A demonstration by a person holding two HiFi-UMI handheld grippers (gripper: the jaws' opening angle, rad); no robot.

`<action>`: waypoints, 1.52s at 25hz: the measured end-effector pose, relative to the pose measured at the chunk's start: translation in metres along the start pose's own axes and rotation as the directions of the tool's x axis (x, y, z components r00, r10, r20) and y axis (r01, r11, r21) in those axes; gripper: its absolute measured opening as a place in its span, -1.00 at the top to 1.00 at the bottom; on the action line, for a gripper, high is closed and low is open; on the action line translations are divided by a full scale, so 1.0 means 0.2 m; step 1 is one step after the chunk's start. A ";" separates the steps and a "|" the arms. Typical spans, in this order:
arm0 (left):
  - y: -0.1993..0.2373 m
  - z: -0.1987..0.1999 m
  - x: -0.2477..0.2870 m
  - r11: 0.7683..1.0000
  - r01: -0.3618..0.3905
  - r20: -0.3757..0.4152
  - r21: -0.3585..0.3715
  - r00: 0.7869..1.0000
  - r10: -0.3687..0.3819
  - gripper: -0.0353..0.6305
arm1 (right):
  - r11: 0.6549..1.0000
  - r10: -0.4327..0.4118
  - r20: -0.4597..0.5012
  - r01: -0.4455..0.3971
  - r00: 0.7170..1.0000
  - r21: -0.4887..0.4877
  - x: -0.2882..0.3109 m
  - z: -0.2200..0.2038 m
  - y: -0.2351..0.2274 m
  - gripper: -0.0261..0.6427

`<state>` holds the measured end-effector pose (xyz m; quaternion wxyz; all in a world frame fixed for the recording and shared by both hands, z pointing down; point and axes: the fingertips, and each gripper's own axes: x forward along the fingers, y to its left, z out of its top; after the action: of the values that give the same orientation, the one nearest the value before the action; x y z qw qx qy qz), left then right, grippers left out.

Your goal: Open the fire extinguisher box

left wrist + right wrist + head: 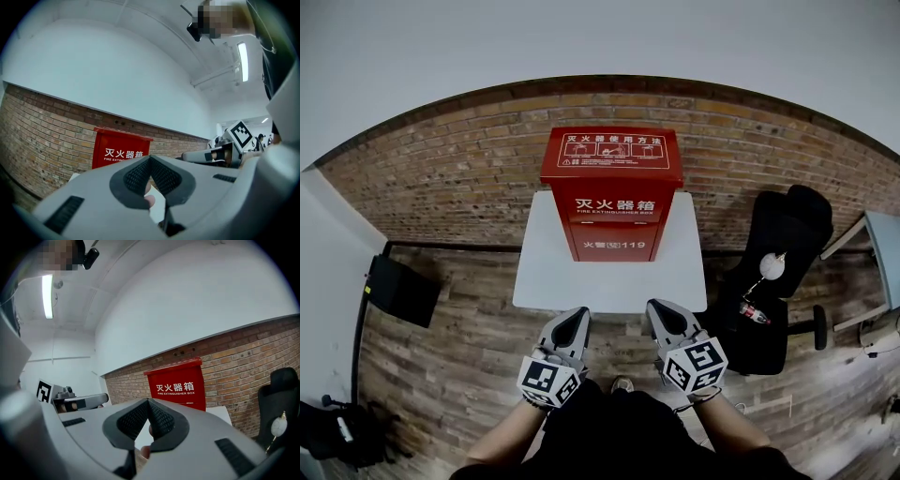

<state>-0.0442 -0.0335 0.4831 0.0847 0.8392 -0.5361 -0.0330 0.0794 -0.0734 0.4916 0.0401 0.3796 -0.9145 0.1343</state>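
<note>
A red fire extinguisher box (611, 192) with white lettering stands shut on a white table (544, 272) against a brick wall. The box also shows in the left gripper view (119, 150) and the right gripper view (180, 383). My left gripper (579, 317) and right gripper (656, 309) hover side by side short of the table's near edge, pointing toward the box. Both are shut with nothing between their jaws. From the left gripper (150, 161) the right one shows at the right; from the right gripper (149, 403) the left one shows at the left.
A black office chair (778, 272) with a white item and a bottle stands right of the table. A black bin (401, 291) sits on the wooden floor at the left. Another table's corner (881, 248) shows at far right. The brick wall (450, 178) runs behind the box.
</note>
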 end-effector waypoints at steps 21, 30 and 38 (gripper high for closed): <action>0.46 0.17 0.43 0.999 0.047 0.006 0.007 0.999 -0.047 0.75 | 0.998 -0.054 0.038 0.054 0.998 0.010 0.47 0.20 -0.23 0.87; 0.69 0.25 0.58 0.995 0.097 0.010 0.004 0.995 -0.097 0.75 | 0.992 -0.128 0.094 0.128 0.987 -0.002 0.63 0.33 -0.31 0.87; 0.83 0.28 0.65 0.998 0.065 0.018 0.002 0.998 -0.065 0.75 | 0.988 -0.153 0.087 0.154 0.984 -0.015 0.67 0.35 -0.42 0.87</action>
<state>-0.1457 -0.2251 0.4613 0.0782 0.8560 -0.5092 -0.0429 0.0450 -0.2407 0.4652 0.0155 0.4539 -0.8848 0.1044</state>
